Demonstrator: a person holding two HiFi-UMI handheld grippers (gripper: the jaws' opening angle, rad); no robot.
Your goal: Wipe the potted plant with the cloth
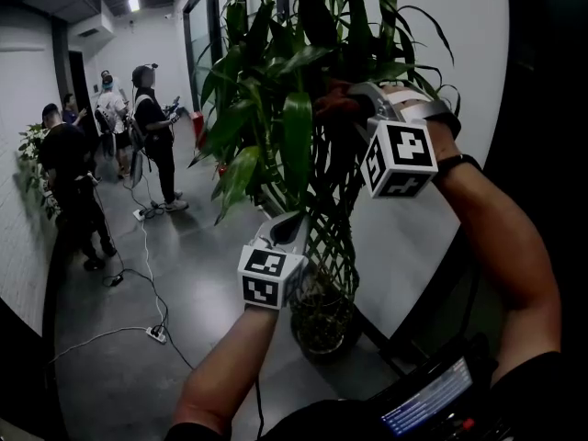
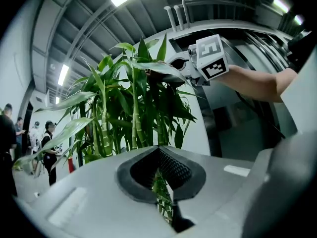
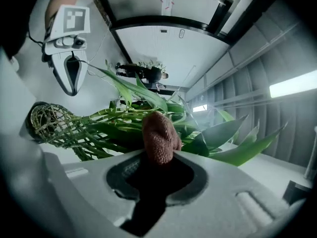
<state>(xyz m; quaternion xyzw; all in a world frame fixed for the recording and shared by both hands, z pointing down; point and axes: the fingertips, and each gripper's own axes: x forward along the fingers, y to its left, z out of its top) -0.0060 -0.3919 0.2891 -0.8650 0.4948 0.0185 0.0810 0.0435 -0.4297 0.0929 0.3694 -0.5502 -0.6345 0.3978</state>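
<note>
Far to the left of the plant (image 1: 285,90), some people (image 1: 69,177) stand in the hall. A white cord (image 1: 138,274) runs over the floor to a plug strip (image 1: 156,334). Closer in, the left gripper (image 1: 292,226) is held up low on the left side of the plant, right by the crossed green stems (image 1: 331,237). Its two jaws are pressed together. In the left gripper view, only a thin bit of green stem shows through the slit between them. I cannot tell if it pinches any of it. The plant stands on the floor in a round pot (image 1: 322,324), with long green leaves spreading out at the top. High up on the right side of the plant, the right gripper (image 1: 356,102) reaches in among the leaves. Its jaws pinch a red-brown cloth (image 3: 159,138), and the bunched end of the cloth sticks out past the jaws. The cloth sits against the leaves near the top of the plant. A white wall (image 1: 478,26) stands just behind the plant.
</note>
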